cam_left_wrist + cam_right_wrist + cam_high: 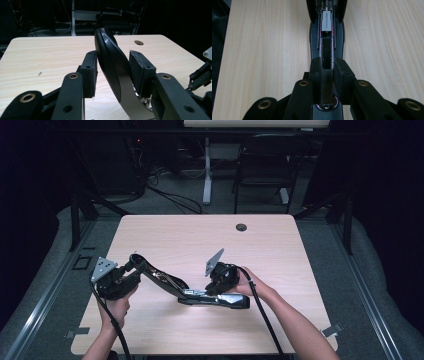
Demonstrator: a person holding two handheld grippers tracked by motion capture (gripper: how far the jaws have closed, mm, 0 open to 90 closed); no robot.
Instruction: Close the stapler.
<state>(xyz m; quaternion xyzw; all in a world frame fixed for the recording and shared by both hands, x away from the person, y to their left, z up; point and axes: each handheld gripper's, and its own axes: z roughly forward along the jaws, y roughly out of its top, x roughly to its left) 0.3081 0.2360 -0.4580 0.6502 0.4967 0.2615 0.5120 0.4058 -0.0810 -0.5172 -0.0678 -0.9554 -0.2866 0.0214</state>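
Black stapler point(200, 295) lies opened out on the desk point(200, 235), near the front edge, roughly mid-width; base part flat on the wood, top arm point(155, 275) swung up and back toward the left edge.

Left gripper point(134, 262), high view: held in the person's left hand point(117, 306) nr the front-left corner, grey plate on top, cable trailing off the front edge; jaws reach rightward to the raised end of the top arm. Left gripper view: its two pads point(91, 72) stand either side of the arm's curved black-and-metal end point(112, 67); right pad touching or v. close, left pad w/ a thin gap; so jaws partly closed round the arm, firm clamp or not I cannot tell.

Right gripper point(217, 292), high view: in the right hand point(247, 282), pointing down onto the base part, front-centre of desk. Right gripper view: jaws nearly closed, pads point(315, 68) pressed on both sides of the staple channel point(327, 50); grey pusher block point(326, 22) sits farther along the channel.

Round cable hole point(241, 227) nr the back edge, well apart from everything.
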